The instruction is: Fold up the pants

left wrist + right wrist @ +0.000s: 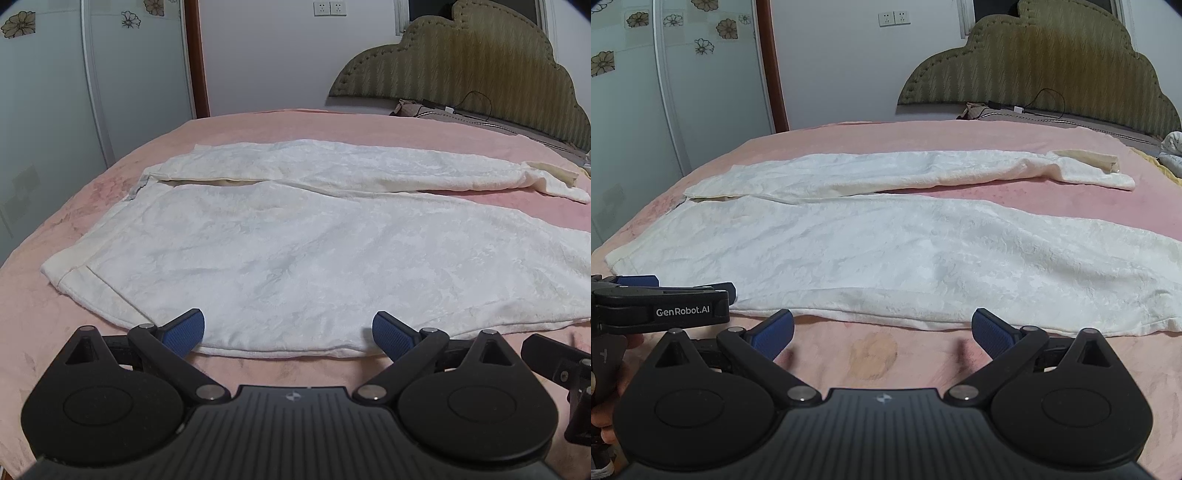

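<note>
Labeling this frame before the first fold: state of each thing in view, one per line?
pants: spread flat on the bed, unfolded, legs apart toward the headboard side
left gripper: open, fingertips at the near pants edge, holding nothing
right gripper: open, just short of the pants edge, holding nothing
pink blanket: laid over the bed, under the pants
cable: lying loose by the headboard

Ahead of me a pink bedspread [295, 122] covers the bed, backed by an olive, scalloped upholstered headboard [469, 62]. A double wall socket [330, 8] sits on the white wall, and a frosted wardrobe door with flower decals [628, 92] stands left, beside brown trim [772, 74].
</note>
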`<state>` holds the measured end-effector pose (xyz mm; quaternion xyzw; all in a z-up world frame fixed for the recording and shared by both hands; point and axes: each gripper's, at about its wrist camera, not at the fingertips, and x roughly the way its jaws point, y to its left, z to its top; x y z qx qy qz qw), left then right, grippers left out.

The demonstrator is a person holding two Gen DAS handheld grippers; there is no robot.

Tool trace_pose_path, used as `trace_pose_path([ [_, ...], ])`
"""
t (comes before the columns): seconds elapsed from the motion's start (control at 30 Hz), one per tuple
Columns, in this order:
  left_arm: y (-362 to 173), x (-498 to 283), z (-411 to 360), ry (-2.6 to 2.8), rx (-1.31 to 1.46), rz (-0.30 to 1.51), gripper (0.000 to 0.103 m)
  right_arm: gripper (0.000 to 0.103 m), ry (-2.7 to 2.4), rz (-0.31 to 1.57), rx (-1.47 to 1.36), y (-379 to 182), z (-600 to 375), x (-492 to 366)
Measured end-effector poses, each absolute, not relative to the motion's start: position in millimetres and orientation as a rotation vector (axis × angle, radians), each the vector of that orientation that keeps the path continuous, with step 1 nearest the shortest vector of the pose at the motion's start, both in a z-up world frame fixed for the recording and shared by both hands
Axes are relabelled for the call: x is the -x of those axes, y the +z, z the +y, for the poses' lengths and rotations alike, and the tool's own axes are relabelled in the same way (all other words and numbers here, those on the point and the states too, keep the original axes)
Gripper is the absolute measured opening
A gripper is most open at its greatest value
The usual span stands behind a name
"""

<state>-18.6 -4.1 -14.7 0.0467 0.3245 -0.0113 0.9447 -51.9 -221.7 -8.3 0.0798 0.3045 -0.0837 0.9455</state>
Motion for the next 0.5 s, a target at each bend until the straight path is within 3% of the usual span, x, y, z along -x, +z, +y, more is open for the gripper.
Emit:
trace_pose_path([
  [0.5, -14.9, 21.8, -2.7, -0.010, -0.088, 0.665, 0.100, 0.103, -0.160, 0.623, -0.162, -9.7, -219.2, 52.8],
])
